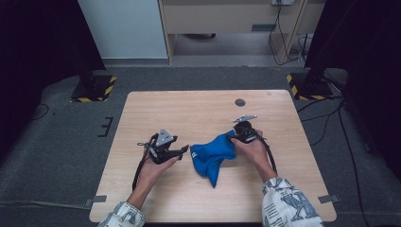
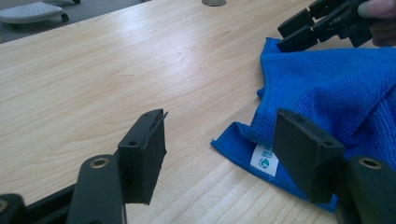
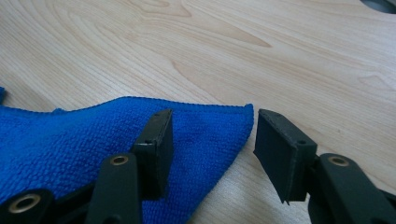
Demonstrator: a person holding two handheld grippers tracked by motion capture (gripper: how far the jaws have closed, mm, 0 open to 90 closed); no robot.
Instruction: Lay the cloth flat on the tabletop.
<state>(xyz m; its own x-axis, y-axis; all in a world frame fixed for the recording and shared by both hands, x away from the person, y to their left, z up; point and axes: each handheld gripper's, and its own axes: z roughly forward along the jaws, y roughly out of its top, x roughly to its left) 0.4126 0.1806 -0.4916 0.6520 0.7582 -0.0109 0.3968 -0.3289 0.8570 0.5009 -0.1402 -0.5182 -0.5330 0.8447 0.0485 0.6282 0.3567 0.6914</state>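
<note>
While your left gripper (image 2: 219,154) gapes beside the crumpled blue microfibre cloth (image 1: 213,153), your right gripper (image 3: 212,151) straddles its corner, jaws released.

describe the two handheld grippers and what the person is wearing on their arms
Both the left gripper and the right gripper are black, each with two flat rectangular jaw pads on linkage arms with brass-coloured pivots. Each carries a grey three-cornered plate on top and trails a black cable. The sleeves are white with a dark printed pattern.

Blue microfibre cloth (image 1: 213,155), rumpled, white label, on wooden table (image 1: 198,113)
</note>
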